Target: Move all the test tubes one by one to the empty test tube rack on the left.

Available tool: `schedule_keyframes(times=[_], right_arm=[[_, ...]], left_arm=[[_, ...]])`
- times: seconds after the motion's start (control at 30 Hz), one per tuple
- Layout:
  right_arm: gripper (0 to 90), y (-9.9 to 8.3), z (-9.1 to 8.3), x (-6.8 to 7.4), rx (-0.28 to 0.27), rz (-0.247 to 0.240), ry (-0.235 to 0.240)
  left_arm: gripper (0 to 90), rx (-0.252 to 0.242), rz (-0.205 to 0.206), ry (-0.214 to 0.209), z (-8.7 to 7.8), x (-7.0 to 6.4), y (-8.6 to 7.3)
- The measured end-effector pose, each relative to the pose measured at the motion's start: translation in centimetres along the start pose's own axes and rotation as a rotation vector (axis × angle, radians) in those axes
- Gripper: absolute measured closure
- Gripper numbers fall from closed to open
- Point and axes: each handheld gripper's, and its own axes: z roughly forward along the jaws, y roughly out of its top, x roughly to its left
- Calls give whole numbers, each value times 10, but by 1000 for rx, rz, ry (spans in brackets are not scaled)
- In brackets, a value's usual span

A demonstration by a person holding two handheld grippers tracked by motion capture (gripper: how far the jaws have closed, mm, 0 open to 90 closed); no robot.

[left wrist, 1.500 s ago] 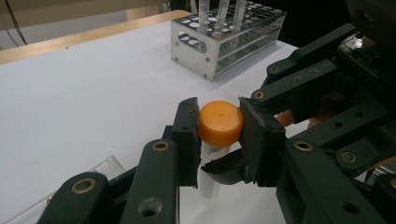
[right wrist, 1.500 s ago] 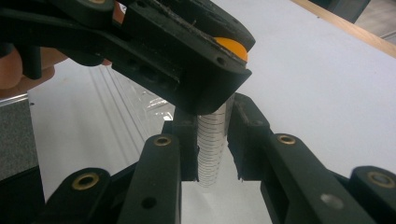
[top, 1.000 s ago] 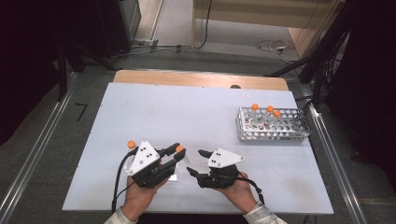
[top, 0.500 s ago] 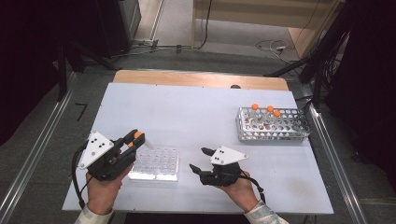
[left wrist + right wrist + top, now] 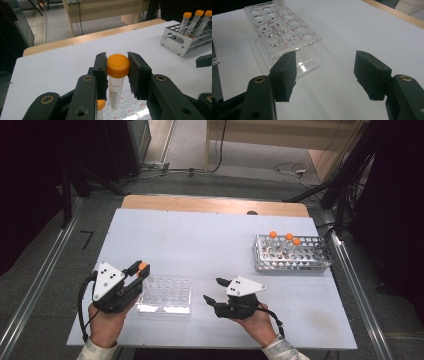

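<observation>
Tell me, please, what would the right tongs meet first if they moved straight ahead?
Probably the clear plastic rack: the open right tongs point towards its near corner, with bare table before it. Depth is uncertain.

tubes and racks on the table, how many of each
orange-capped tubes: 5, with 3 in the metal rack, 1 held in the left gripper, 1 more by it in the clear rack
racks: 2
grippers: 2, counting the right gripper
total: 9

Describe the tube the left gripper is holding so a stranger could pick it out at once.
Start at the white table and find the clear plastic rack near its front edge. At that rack's left end, the left gripper clamps an orange-capped tube. The other orange-capped tubes stand far off in the metal rack.
</observation>
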Motion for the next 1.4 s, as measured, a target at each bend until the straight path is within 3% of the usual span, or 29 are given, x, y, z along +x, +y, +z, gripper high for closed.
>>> schedule_keyframes(times=[0.33, 0.5, 0.63, 0.7, 0.9, 1.07, 1.13, 1.23, 1.4], right_arm=[[337, 0, 0, 0, 1, 1, 0], [338, 0, 0, 0, 2, 1, 1], [338, 0, 0, 0, 4, 2, 2], [338, 0, 0, 0, 6, 4, 2], [339, 0, 0, 0, 3, 3, -4], [339, -1, -2, -6, -1, 19, -29], [339, -1, -4, -11, -4, 35, -48], [340, -1, -9, -20, -15, 62, -82], [342, -2, -19, -38, -30, 118, -145]], left_arm=[[703, 122, 0, 3, 19, 2, -16], [701, 126, 27, 16, 20, -2, -17], [686, 124, 23, 6, 20, -2, -17], [617, 123, 19, -3, 20, -2, -17], [532, 96, 3, -7, 17, -2, -15], [343, 63, -28, 6, 16, -5, -14], [262, 41, -44, -13, 16, -6, -14], [241, 35, -76, -70, 17, -7, -14], [228, 51, -81, -100, 20, -12, -16]])
